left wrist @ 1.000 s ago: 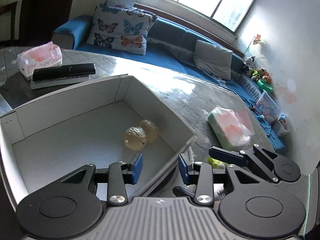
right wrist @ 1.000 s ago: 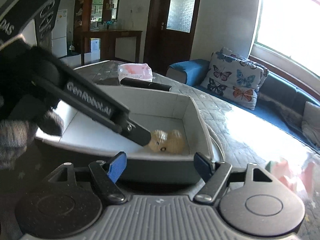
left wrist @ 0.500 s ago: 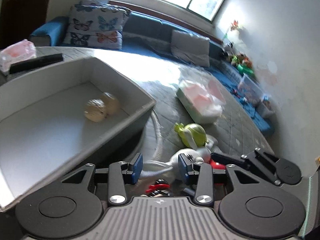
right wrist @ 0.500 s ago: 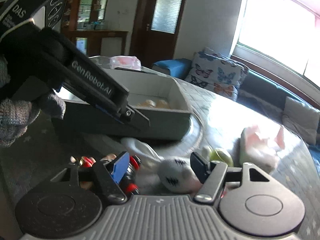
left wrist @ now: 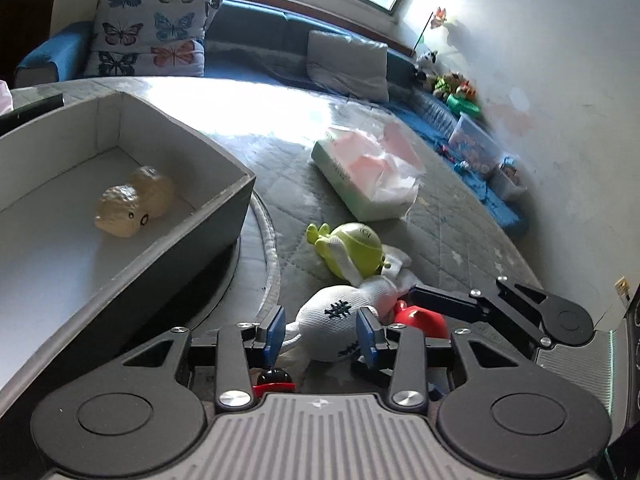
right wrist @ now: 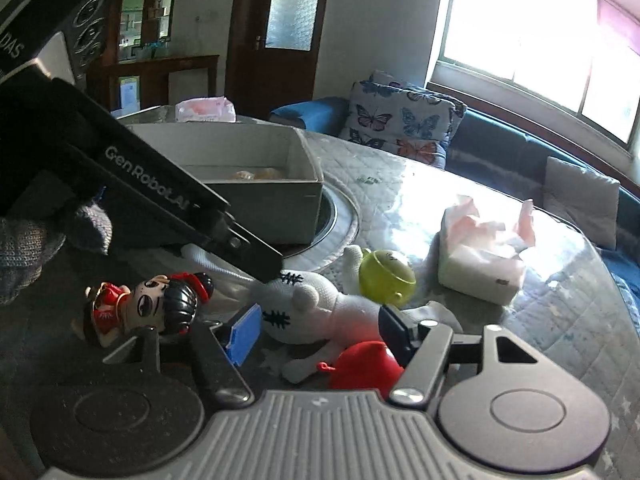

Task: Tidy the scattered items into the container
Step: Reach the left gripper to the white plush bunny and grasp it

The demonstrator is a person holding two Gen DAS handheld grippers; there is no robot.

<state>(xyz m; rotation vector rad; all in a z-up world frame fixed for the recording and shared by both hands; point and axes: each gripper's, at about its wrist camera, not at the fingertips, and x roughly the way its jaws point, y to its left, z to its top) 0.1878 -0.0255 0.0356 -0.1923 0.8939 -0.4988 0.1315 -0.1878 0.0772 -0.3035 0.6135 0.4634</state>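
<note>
Both tongs: left tongs and right tongs apart, astride white plush
Box: ten o'clock of plush

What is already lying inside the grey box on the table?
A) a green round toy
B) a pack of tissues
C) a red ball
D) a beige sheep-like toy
D: the beige sheep-like toy lies on the floor of the grey box, while the green round toy, the red ball and the pack of tissues are out on the table.
</note>
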